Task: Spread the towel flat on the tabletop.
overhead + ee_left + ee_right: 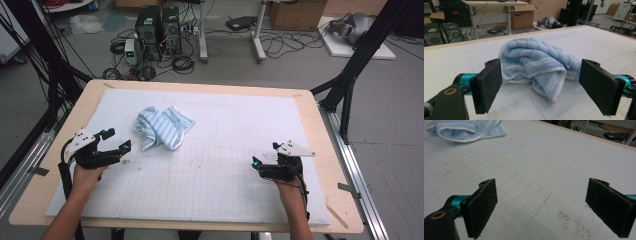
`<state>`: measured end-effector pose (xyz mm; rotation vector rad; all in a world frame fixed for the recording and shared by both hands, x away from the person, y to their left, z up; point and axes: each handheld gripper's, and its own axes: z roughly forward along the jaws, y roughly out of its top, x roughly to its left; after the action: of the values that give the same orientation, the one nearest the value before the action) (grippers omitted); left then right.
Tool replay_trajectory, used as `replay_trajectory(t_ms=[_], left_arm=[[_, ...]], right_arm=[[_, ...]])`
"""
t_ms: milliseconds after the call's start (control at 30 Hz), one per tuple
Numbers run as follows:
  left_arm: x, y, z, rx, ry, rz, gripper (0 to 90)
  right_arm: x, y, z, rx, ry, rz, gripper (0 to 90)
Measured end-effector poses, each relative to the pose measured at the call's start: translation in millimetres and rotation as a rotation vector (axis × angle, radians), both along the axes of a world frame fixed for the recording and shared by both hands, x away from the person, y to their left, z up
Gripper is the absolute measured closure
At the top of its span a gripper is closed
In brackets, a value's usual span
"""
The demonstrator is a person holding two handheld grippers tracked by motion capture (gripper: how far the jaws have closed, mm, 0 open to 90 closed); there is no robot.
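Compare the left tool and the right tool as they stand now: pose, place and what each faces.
The left tool sits close to the crumpled blue towel, which lies just ahead between its jaws in the left gripper view; the right tool is far from it, over bare white mat. The left tool points up and right toward the towel; the right tool points left. Both stand open, hold nothing, and are gripped by a hand.

- Grey floor [300,65] beyond the worktop [200,86], strewn with black cables [280,45].
- Two computer towers [159,30] stand there.
- Cardboard box [296,14] beside a white desk leg [259,35].
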<state>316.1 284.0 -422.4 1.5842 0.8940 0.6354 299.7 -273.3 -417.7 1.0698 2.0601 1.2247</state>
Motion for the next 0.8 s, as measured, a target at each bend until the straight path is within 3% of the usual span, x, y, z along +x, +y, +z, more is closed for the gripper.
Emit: replay_trajectory(t_ms=[433,800], left_arm=[[3.6,-4.1,-1.9,-0.002,0.01,-0.004,19.1],[5.3,-14.3,-3.4,0.028,0.039,-0.049,19.3]], right_arm=[[0.1,-2.4,-1.8,0.018,0.0,0.008,9.6],[0.1,-1.9,-3.0,0.021,0.005,0.018,9.7]])
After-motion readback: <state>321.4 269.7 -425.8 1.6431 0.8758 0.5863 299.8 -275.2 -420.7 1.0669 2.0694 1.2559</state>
